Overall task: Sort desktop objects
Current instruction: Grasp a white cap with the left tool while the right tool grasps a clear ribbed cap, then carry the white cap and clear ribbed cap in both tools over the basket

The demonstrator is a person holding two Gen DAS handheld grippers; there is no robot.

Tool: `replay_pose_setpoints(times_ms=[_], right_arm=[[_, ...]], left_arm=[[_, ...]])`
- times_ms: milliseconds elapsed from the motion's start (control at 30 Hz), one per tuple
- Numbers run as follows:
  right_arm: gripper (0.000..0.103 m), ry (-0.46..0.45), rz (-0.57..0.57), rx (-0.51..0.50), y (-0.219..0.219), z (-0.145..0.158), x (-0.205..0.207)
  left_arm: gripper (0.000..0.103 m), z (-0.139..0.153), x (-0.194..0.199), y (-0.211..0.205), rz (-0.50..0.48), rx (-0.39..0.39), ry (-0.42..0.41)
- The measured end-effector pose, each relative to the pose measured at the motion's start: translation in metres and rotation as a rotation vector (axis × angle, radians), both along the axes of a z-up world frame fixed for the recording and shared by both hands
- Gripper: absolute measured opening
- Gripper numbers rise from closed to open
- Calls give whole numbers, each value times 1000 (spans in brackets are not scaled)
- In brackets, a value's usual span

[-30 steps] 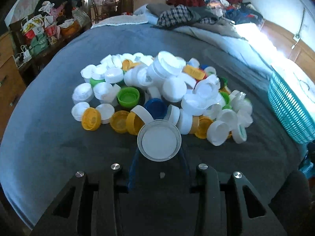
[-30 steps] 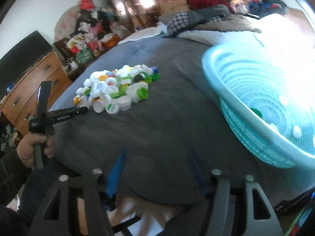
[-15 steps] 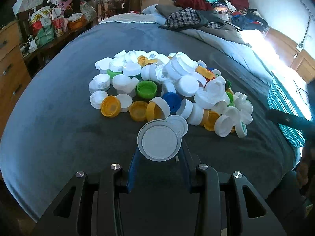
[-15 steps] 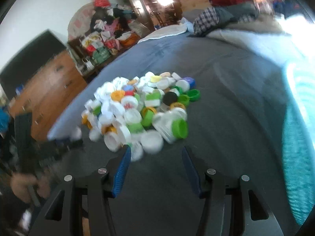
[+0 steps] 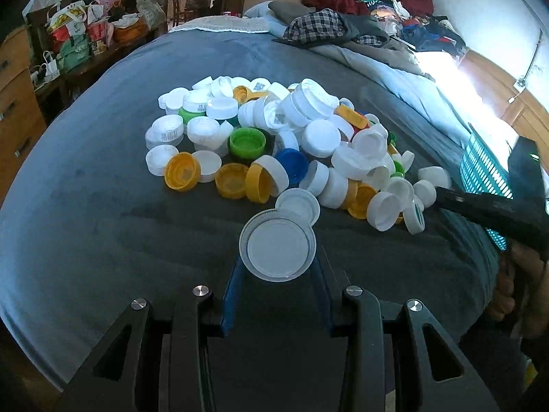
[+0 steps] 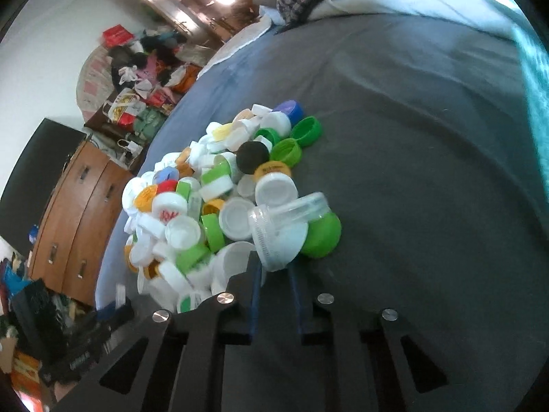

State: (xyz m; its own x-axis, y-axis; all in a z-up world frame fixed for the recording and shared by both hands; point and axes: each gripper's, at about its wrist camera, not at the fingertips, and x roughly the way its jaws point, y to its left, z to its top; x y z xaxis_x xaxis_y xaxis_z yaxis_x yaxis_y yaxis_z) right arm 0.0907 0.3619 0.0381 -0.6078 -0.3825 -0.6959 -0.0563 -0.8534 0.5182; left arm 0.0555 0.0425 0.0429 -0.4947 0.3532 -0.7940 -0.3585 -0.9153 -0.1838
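**Two Grippers, Each Holding a Lid by the Pile of Caps**

A big pile of bottle caps (image 5: 274,144) lies in the middle of a bed with a dark grey blanket (image 5: 85,206). Most caps are white. Some are yellow, green and blue. One cap in the pile is black (image 6: 252,158) and one is red (image 6: 167,185).

The left gripper (image 5: 278,267) is at the near edge of the pile. Its blue fingers (image 5: 233,292) are clenched on a wide white lid (image 5: 277,251). The lid is tilted so its flat face looks at the camera. It sits just above the blanket. Another white cap (image 5: 298,205) lies right behind it.

The right gripper (image 6: 274,274) is at the other side of the pile. Its blue fingers (image 6: 255,295) are close together and they pinch the rim of a clear round lid (image 6: 279,237). The lid is tipped on its side. A green cap (image 6: 320,235) lies just behind it, touching it. A see-through tub (image 6: 298,207) lies on its side on top of them.

In the left camera view, the right gripper's black body (image 5: 490,206) comes in from the right side, with a person's hand (image 5: 514,285) under it. A teal basket (image 5: 483,171) with holes in its wall stands on the bed, well apart from the pile.

At the far end of the bed there is a heap of clothes (image 5: 343,24). A brown wooden dresser (image 6: 79,219) stands beside the bed.
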Motion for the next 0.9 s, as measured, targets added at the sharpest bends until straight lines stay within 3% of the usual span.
replay_pose_setpoints(times_ms=[200,300,500,900], right_arm=[[15,70,32,117,8,25,46],[15,106,56,230,7,35,64],[15,183,101,342,-2,59,85],[15,287,82,391,-1,104,91]], left_arm=[[33,0,1,2,2,15,1],[33,6,4,6,-13,19,16],[33,27,6,15,-41,36,61],[33,81,9,37,-73,47,172]])
